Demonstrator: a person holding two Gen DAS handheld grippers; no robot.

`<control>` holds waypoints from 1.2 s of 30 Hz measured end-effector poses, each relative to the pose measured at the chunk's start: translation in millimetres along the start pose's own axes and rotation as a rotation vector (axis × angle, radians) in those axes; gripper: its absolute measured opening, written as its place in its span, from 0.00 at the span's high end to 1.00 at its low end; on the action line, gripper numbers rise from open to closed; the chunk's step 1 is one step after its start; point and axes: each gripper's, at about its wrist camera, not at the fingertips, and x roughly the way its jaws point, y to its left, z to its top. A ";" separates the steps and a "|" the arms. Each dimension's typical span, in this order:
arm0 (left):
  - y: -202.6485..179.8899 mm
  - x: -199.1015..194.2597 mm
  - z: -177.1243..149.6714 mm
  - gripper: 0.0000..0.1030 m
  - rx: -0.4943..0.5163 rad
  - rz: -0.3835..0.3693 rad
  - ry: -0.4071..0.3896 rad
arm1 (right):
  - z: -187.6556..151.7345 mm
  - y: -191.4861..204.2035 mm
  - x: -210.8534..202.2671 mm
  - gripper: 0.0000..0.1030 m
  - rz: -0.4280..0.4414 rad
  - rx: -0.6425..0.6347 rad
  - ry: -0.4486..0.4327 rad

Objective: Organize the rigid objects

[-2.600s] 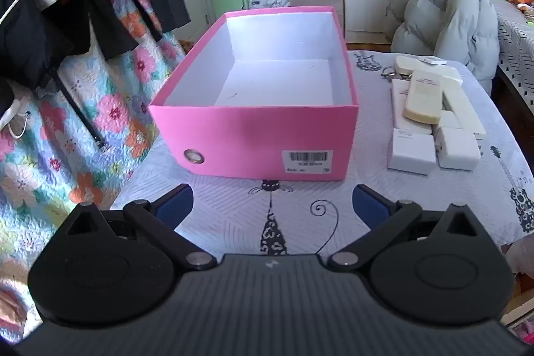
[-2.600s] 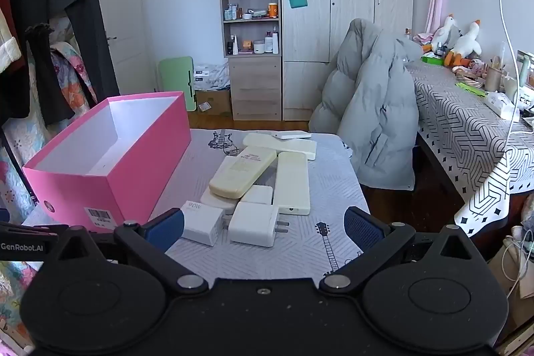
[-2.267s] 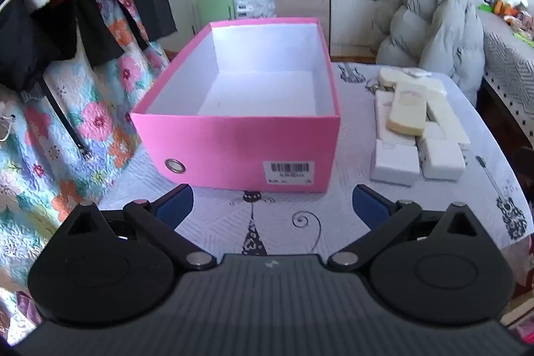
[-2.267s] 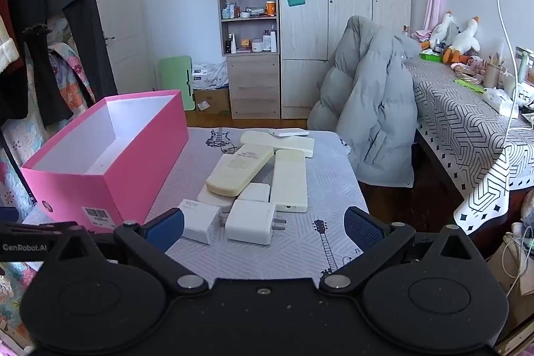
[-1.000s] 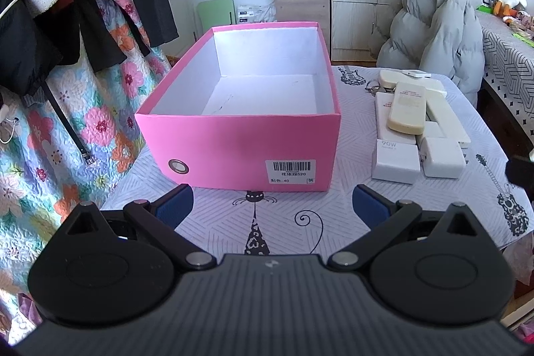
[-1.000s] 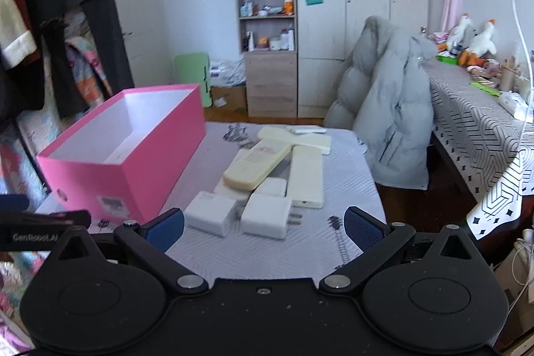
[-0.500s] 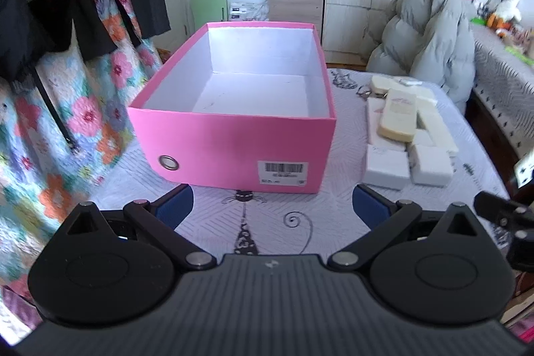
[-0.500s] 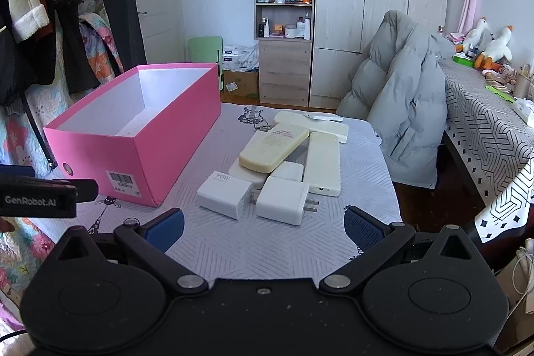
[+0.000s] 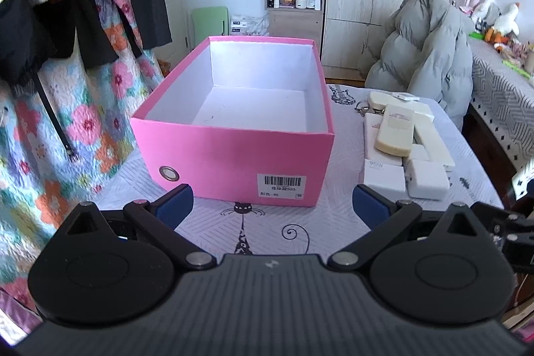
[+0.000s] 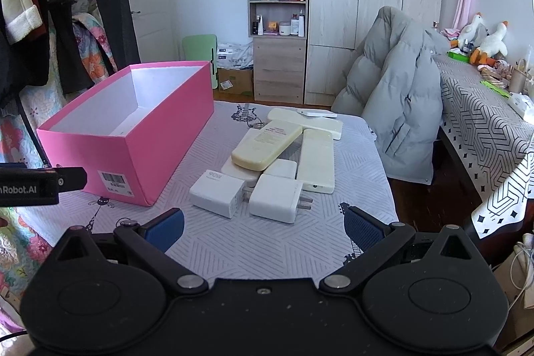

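Both tools hover above the near edge of the table (image 10: 253,242), each spread wide with nothing between its blue pads. The left tool (image 9: 272,206) faces the short labelled end of the pink box (image 9: 233,155), which stands open-topped at 12 o'clock from it, its white inside bare. The right tool (image 10: 263,224) faces a cluster of pale objects at its 12 o'clock, just right of the box: two white chargers (image 10: 217,193) lie side by side nearest, the right one with its prongs pointing toward 3 o'clock. Behind them, a cream remote (image 10: 267,144) rests tilted across other flat white pieces, with a long white remote (image 10: 316,160) just beside it at 3 o'clock. A grey puffer jacket (image 10: 397,95) hangs beyond the table's far right corner.
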 end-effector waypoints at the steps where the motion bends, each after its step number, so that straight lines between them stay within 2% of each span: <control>1: 0.0 0.4 -0.1 0.00 0.003 -0.002 0.006 | 0.0 0.0 0.0 0.00 0.000 0.000 -0.001; 11: 0.6 -2.0 2.0 0.00 0.019 -0.044 0.000 | -0.2 -2.6 3.3 0.00 -0.006 -0.003 0.006; 19: -6.3 -1.3 0.3 0.01 0.068 -0.010 0.006 | -0.4 -4.9 3.7 0.00 -0.011 -0.005 0.007; 36: -5.4 -11.1 3.8 0.00 0.086 -0.009 0.002 | -1.0 -6.8 4.4 0.00 -0.012 0.006 0.006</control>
